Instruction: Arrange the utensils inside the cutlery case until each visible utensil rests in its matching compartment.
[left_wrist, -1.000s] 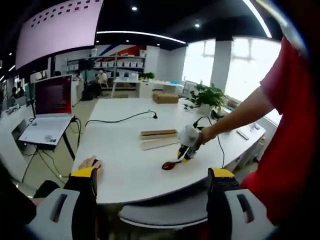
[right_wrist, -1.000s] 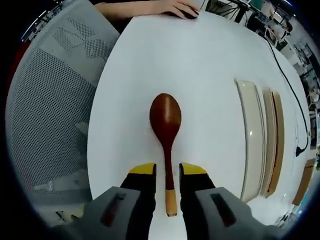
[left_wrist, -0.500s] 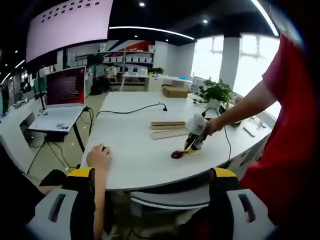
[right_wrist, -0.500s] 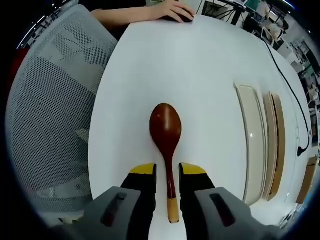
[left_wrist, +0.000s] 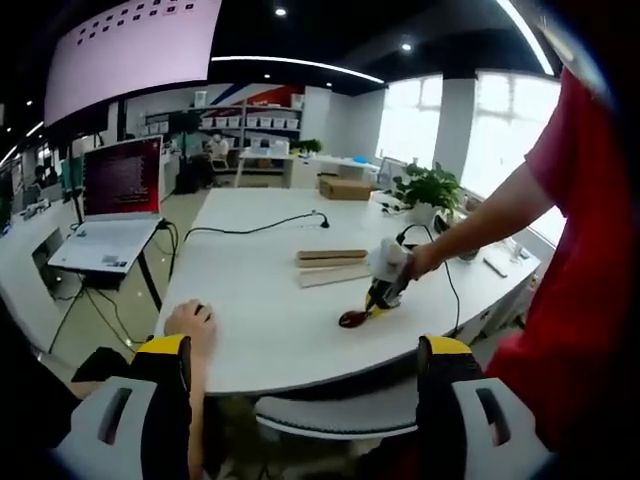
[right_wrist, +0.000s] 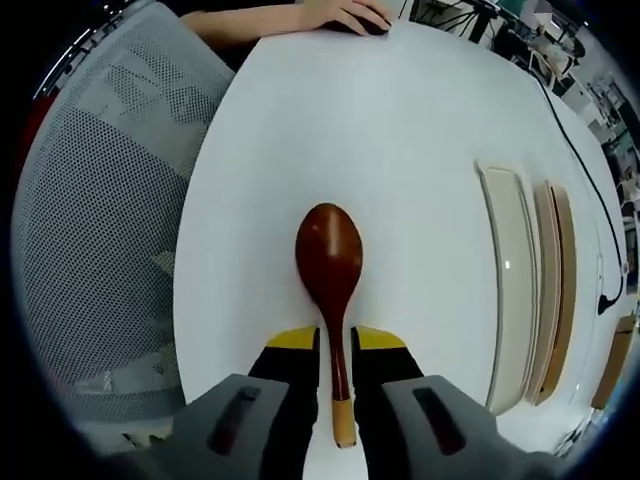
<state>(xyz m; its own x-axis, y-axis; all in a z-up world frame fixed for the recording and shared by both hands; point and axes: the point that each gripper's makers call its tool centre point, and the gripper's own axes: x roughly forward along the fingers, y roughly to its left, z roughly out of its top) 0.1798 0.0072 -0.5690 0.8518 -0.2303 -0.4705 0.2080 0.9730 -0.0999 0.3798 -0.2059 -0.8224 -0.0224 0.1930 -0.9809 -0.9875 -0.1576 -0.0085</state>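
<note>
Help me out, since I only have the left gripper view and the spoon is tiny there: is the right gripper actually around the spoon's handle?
Observer: Yes. In the right gripper view the right gripper has one jaw on each side of the wooden spoon's thin handle, very close to it. I cannot tell whether they are pinching it.
Operator: Which way does the spoon point?
Observer: The bowl points away from the gripper, and the handle's pale tip sits back between the jaws. The spoon lies flat on the white table.
Operator: Where's the case from there?
Observer: To the spoon's right in that view and apart from it. The pale tray is nearer, with the wood-toned piece just beyond.
</note>
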